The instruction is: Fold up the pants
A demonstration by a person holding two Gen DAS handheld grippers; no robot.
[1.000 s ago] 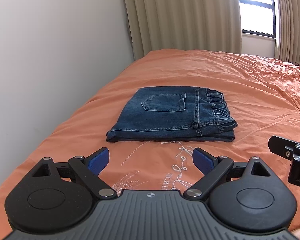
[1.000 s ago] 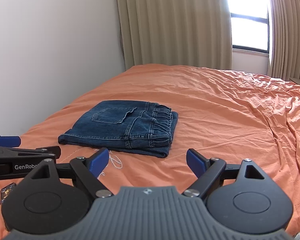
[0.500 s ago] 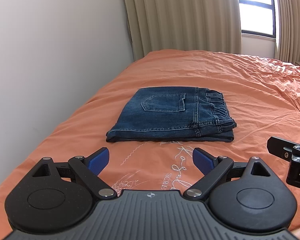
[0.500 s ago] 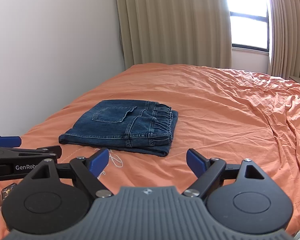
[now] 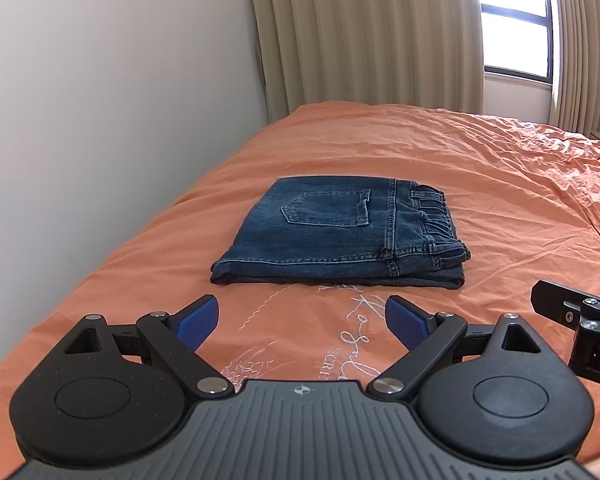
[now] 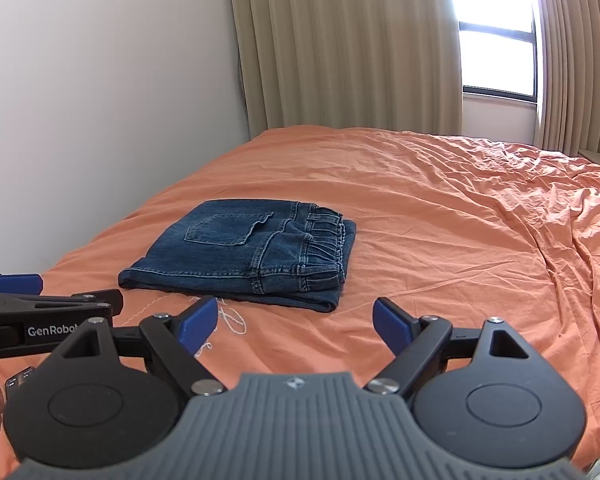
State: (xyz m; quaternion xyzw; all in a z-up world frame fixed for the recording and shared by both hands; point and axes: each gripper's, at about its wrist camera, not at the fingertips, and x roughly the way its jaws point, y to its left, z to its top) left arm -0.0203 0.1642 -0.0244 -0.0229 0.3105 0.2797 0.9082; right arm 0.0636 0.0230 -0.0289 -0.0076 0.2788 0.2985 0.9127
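Blue denim pants (image 5: 340, 232) lie folded into a compact rectangle on the orange bed, back pocket up, waistband to the right; they also show in the right wrist view (image 6: 244, 252). My left gripper (image 5: 302, 320) is open and empty, held above the bedspread short of the pants' near edge. My right gripper (image 6: 294, 322) is open and empty, also short of the pants and to their right. Each gripper's side shows in the other's view.
The orange bedspread (image 5: 480, 184) is wrinkled on the right and has white embroidery (image 5: 340, 336) near the front. A white wall (image 5: 100, 120) runs along the left side. Beige curtains (image 5: 360, 40) and a window (image 6: 496, 60) stand behind the bed.
Both grippers have drifted very slightly; the pants have not moved and both grippers stay open.
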